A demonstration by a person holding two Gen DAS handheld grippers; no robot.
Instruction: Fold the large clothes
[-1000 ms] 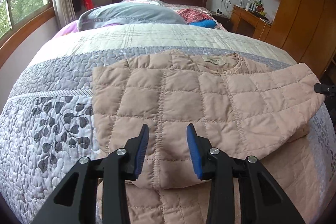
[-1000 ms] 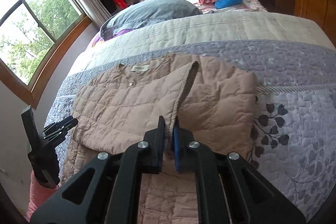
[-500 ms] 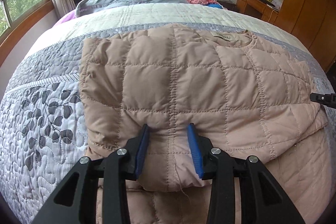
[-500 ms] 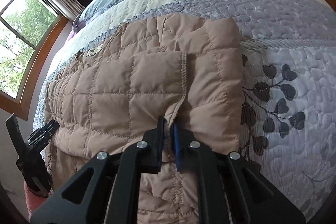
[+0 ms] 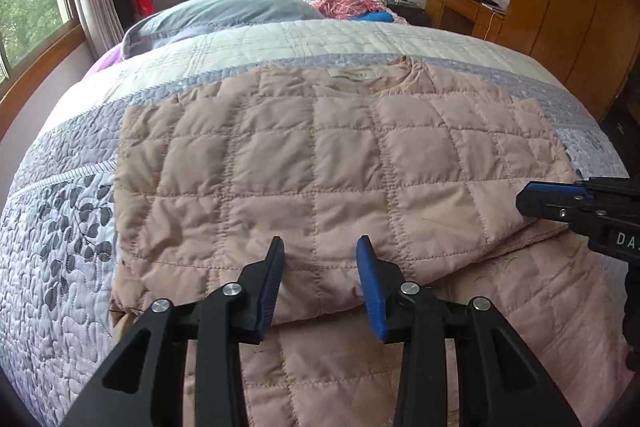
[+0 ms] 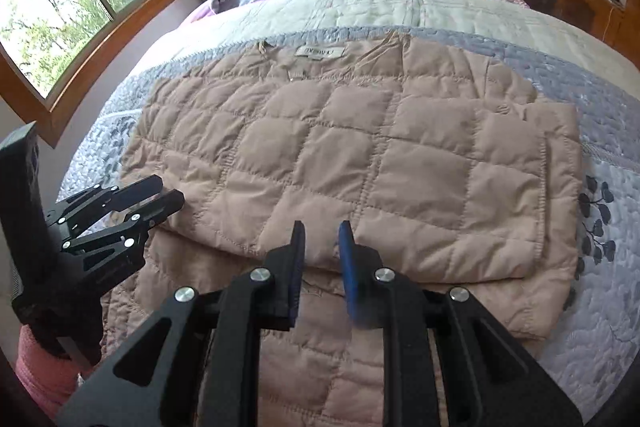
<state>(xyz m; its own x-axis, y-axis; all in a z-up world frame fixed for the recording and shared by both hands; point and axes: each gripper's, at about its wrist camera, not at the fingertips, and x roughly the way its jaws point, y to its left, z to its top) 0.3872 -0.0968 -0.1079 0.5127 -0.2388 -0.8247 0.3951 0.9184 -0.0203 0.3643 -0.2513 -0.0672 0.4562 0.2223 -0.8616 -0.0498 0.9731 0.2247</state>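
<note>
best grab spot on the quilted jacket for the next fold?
Probably the near folded edge of the quilted jacket, approached from the bed's foot. It lies flat, and that edge forms a raised lip just ahead of the open left tool and right tool.

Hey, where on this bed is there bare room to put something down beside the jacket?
The cream band of the quilt, between the jacket's collar and the grey pillow, is bare. So is the leaf-print strip along the jacket's left edge. The near side is crowded: both open grippers, left and right, hover over the folded hem.
</note>
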